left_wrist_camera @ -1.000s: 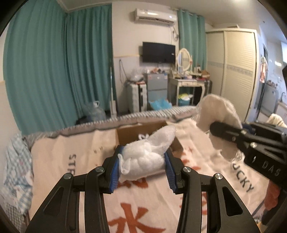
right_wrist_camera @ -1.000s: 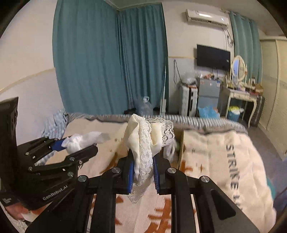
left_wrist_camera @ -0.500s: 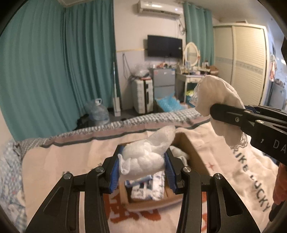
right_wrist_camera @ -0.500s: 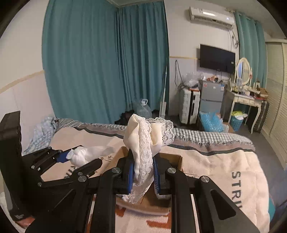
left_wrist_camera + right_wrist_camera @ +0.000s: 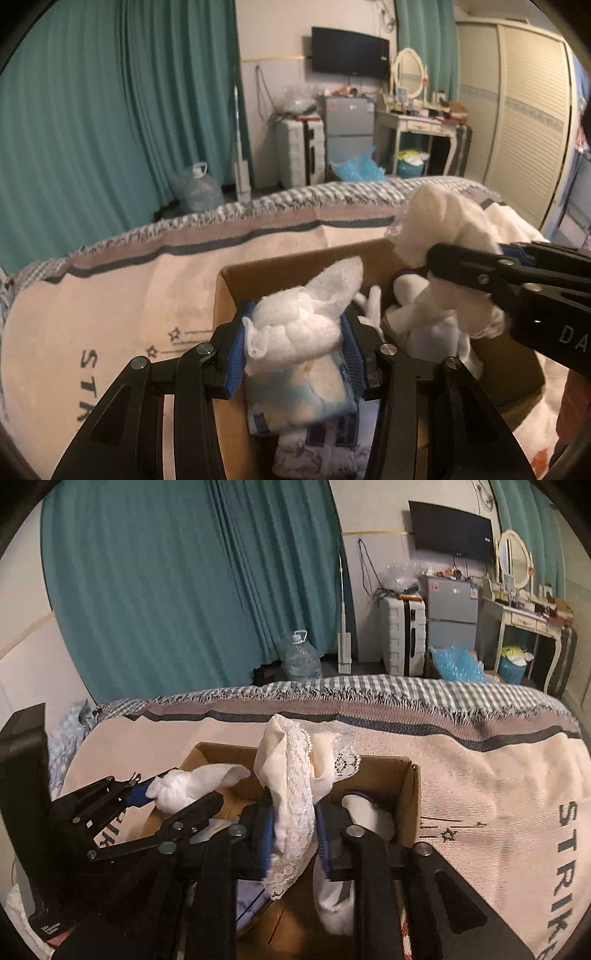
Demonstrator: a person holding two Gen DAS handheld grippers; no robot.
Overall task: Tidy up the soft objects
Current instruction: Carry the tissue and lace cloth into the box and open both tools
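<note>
Room: bedroom, teal curtains (image 5: 110, 110) across the back wall, a cream blanket (image 5: 498, 794) with dark lettering spread over the bed.
Box: open cardboard box (image 5: 258, 273) sits on that blanket, and both grippers are over it right now.
White sock bundle: fluffy white sock bundle (image 5: 295, 328) sits between the blue pads of the left gripper (image 5: 295, 354), one loose end poking up and to the right.
Left gripper: fingers clamped tight on the white sock bundle, holding it over the near-left part of the box; from the right wrist it shows at the left (image 5: 173, 794), white bundle (image 5: 184, 786) in its tips.
Lace cloth: cream lace-trimmed cloth (image 5: 295, 775) stands up out of the right gripper (image 5: 293, 834) and trails below the pads, lace edge hanging down into the box.
Right gripper: fingers pinched on the lace cloth, above the box's middle; seen from the left wrist it comes in from the right (image 5: 480, 273) with the cloth (image 5: 443, 221) bunched over it.
Inside the box: blue-and-white printed packets (image 5: 299, 402) lie under the left gripper, white socks (image 5: 424, 314) piled toward the right side.
Beyond the bed: water jug (image 5: 299, 657) on the floor, white suitcase (image 5: 402, 635), small grey fridge (image 5: 452, 609), wall TV (image 5: 450, 530), dressing table with oval mirror (image 5: 513, 557).
</note>
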